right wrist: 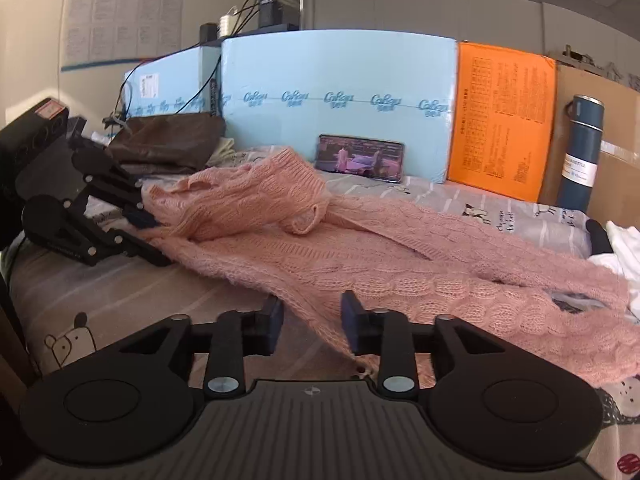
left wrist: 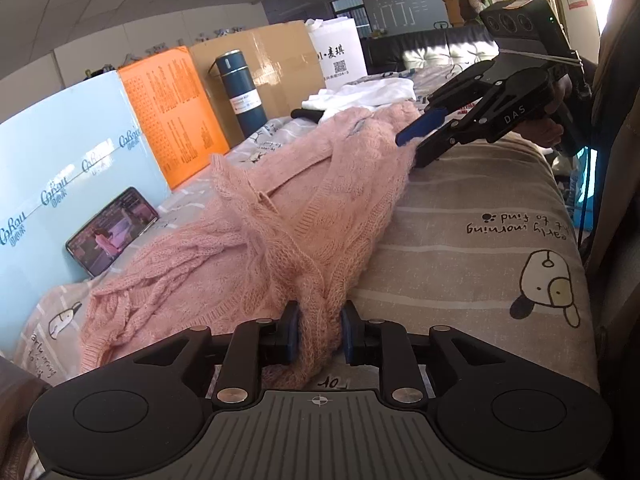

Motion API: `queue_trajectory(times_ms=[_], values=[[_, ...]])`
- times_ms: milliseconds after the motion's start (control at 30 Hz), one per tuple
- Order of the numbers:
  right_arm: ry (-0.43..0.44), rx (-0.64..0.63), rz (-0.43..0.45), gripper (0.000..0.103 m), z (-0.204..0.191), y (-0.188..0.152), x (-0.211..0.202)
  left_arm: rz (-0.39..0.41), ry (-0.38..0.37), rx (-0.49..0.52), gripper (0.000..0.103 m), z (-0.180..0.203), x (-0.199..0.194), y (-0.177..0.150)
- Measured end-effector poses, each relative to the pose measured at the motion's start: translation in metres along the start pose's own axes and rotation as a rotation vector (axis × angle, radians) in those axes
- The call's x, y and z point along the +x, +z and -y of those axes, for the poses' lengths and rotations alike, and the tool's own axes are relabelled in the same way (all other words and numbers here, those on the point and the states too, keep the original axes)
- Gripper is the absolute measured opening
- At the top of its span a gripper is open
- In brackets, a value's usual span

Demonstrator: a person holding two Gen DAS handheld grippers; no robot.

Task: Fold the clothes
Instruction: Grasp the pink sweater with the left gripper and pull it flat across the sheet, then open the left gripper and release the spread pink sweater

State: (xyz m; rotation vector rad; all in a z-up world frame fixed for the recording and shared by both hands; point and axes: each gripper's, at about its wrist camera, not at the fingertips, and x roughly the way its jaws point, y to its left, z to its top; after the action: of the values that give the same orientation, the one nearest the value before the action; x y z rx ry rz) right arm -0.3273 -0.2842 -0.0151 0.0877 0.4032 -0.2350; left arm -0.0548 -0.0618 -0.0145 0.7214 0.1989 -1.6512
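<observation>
A pink cable-knit sweater (left wrist: pixel 280 216) is lying stretched and rumpled across a surface covered with a grey striped cartoon-print sheet (left wrist: pixel 480 216); whether that surface is a bed or a counter cannot be told.

In the left wrist view, the left gripper (left wrist: pixel 318 334) is sitting at 6 o'clock with its jaws narrow, and a twisted bunch of the sweater is running between the blue pads (left wrist: pixel 294 332), which are pressing on the knit from both sides. From there the sweater is spreading toward 12 o'clock, and its far end is reaching the right gripper (left wrist: pixel 414 140) at about 2 o'clock. That gripper's jaws are standing apart, one blue pad above the knit and the black finger below at the sweater's edge. A hand (left wrist: pixel 548 128) is holding its handle.

In the right wrist view, the right gripper (right wrist: pixel 312 320) is at 6 o'clock with its jaws fairly wide. A thin edge of the sweater is passing through the gap, and the pads are not squeezing it. The left gripper (right wrist: pixel 146 220) is showing at 9 o'clock, closed on the sweater's other end.

Behind the sweater, a phone (right wrist: pixel 360 158) with a lit screen is leaning against a light blue board (right wrist: pixel 340 80) at 12 o'clock. An orange panel (right wrist: pixel 500 120) and a dark blue flask (right wrist: pixel 580 152) are standing toward 2 o'clock. White cloth (left wrist: pixel 360 94) is lying beyond the sweater.
</observation>
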Motion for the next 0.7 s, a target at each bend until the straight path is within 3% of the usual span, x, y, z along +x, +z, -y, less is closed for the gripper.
queue_trajectory(times_ms=[100, 133, 200, 267, 333, 433, 533, 667, 700], values=[[-0.125, 0.146, 0.081, 0.081, 0.033, 0.003, -0.021, 0.042, -0.021, -0.066, 0.044, -0.005, -0.015, -0.004], [-0.187, 0.205, 0.107, 0.081, 0.047, 0.002, -0.027, 0.065, -0.02, -0.096, 0.049, -0.007, -0.02, -0.005], [-0.311, 0.324, 0.158, 0.082, 0.076, 0.001, -0.039, 0.106, 0.014, -0.163, 0.068, -0.013, -0.029, -0.007], [-0.465, 0.451, 0.178, 0.082, 0.104, -0.002, -0.045, 0.137, 0.067, -0.228, 0.076, -0.02, -0.034, -0.008], [-0.625, 0.557, 0.172, 0.082, 0.13, -0.006, -0.046, 0.151, 0.133, -0.285, 0.081, -0.027, -0.036, -0.009], [-0.735, 0.705, 0.096, 0.079, 0.161, -0.012, -0.036, 0.122, 0.248, -0.322, 0.084, -0.034, -0.027, -0.006], [-0.717, 0.751, 0.063, 0.061, 0.172, -0.019, -0.026, 0.119, 0.3, -0.329, 0.084, -0.036, -0.02, -0.005], [-0.679, 0.694, 0.058, 0.013, 0.166, -0.013, -0.019, 0.135, 0.285, -0.332, 0.084, -0.038, -0.016, -0.003], [-0.683, 0.677, 0.064, 0.007, 0.163, -0.01, -0.018, 0.138, 0.28, -0.332, 0.084, -0.038, -0.015, -0.003]])
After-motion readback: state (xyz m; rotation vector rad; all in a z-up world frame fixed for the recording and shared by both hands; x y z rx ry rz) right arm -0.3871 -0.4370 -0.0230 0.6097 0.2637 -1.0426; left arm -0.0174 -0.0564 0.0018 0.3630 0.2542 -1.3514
